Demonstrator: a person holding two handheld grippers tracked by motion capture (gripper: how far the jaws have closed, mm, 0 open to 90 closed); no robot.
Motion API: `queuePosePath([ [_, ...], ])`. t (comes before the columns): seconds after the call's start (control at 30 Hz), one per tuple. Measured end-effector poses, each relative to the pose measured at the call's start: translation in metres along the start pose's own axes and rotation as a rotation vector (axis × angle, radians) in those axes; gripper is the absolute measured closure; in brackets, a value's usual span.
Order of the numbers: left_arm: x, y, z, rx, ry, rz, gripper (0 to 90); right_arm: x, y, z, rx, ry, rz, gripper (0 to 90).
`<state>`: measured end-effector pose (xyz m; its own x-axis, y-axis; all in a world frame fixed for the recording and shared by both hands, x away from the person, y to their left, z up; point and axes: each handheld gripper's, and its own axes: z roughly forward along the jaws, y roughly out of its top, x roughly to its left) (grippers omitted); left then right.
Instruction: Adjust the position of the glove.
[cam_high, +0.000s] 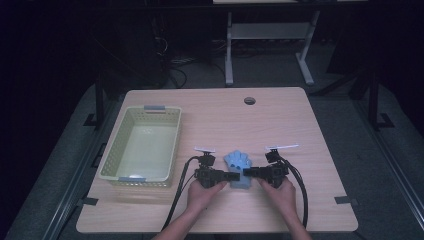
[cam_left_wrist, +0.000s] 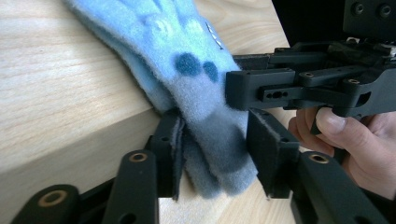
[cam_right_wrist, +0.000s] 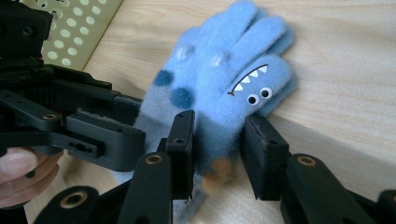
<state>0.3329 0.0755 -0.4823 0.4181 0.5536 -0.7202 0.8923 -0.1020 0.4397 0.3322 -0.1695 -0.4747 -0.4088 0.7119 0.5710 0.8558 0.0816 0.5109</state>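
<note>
The tabletop (cam_high: 310, 150) occupies the centre of the high view. A pale green perforated basket (cam_high: 111, 159) stands at its left, well apart from the work area.

The glove (cam_high: 238, 167), a light blue fleece item with dark blue spots and a stitched monster face, lies flat on the tabletop in the lower centre of the high view, between the two tools. It appears to be a pair stacked together.

Handling: the glove is judged light, soft and limp. It will drape and fold when lifted, and is not fragile. Its fleece gives good friction. Take hold at the cuff end, across the full thickness.

The left hand-held gripper (cam_left_wrist: 212, 154) straddles the cuff, jaws parted, one pad touching fleece. The right hand-held gripper (cam_right_wrist: 217, 151) likewise straddles the cuff, jaws not yet clamped.
</note>
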Motion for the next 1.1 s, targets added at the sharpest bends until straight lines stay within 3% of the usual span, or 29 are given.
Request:
queuePosePath([
  [0.13,-0.001,0.000,0.002,0.007,0.003,0.012,61.5,-0.001,-0.001,0.000,-0.007,0.001,0.010,67.2],
  [0.33,-0.001,0.001,0.003,0.009,0.005,0.031,65.2,-0.004,-0.003,0.002,-0.012,0.045,0.050,71.3],
  [0.4,0.002,0.001,0.003,0.012,-0.014,0.029,66.2,-0.005,-0.003,0.004,-0.019,0.053,0.041,72.2],
  [0.63,0.003,-0.001,0.004,0.001,-0.021,0.033,67.9,-0.005,-0.004,0.004,-0.014,0.053,0.039,74.9],
  [0.8,0.010,-0.001,0.003,-0.012,-0.069,0.011,70.0,-0.007,-0.005,0.003,-0.023,0.073,0.053,77.0],
  [1.1,0.006,-0.003,-0.002,-0.012,-0.062,0.032,71.1,-0.001,-0.004,0.000,-0.026,0.082,0.043,78.2],
])
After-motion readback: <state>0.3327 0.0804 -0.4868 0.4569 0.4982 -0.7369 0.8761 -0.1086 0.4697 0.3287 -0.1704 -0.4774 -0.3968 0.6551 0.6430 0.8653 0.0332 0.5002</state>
